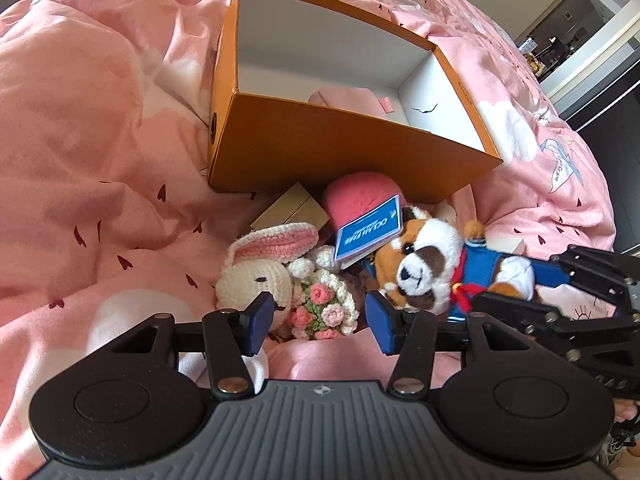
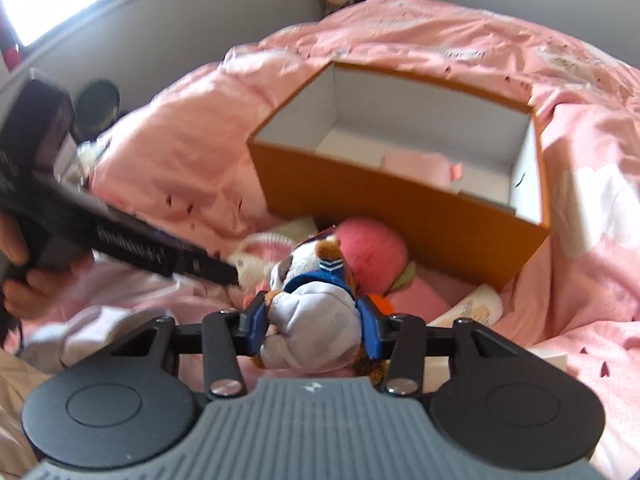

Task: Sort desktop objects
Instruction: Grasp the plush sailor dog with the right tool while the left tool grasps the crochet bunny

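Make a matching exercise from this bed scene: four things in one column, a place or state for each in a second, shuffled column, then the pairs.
Things
1. plush dog
2. crochet bunny
3. orange box
4. blue booklet

Places or states
A. open, white inside, a pink item on its floor
B. between the right gripper pads
C. resting on the dog's head and the pink plush
D. just ahead of the open left gripper, holding a flower bouquet

Pairs: 1-B, 2-D, 3-A, 4-C
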